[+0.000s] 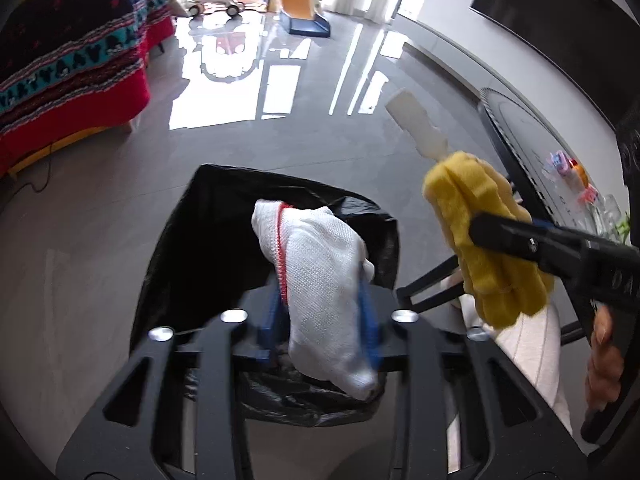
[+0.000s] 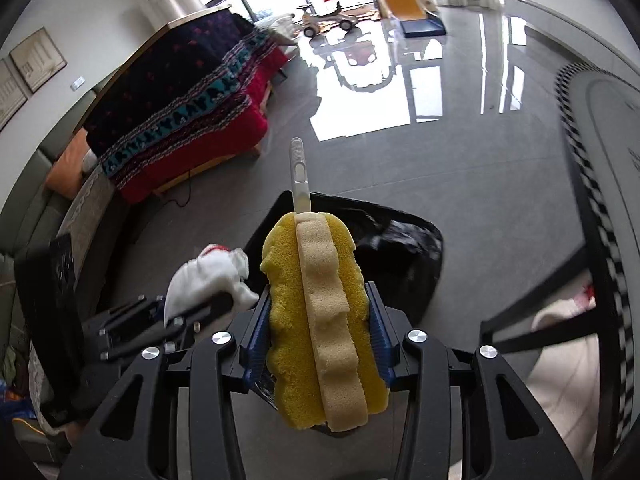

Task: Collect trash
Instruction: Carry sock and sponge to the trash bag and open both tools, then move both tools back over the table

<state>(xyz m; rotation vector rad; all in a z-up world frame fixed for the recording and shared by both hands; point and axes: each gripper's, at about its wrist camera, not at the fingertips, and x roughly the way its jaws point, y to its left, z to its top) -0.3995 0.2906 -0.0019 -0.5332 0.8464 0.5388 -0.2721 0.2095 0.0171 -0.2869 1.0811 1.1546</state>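
A black trash bag stands open on the grey floor below both grippers. My left gripper is over its mouth with a white knit glove, red-stitched at the cuff, lying loosely between the blue pads; the jaws stand apart. My right gripper is shut on a yellow sponge brush with a clear handle pointing away, just above the bag. In the left wrist view the sponge brush hangs to the right of the bag. The right wrist view shows the glove at the left.
A round table with a checkered rim stands at the right, small toys on it. A sofa under a dark and red blanket sits at the left. A hand holds the right tool. A toy slide is far back.
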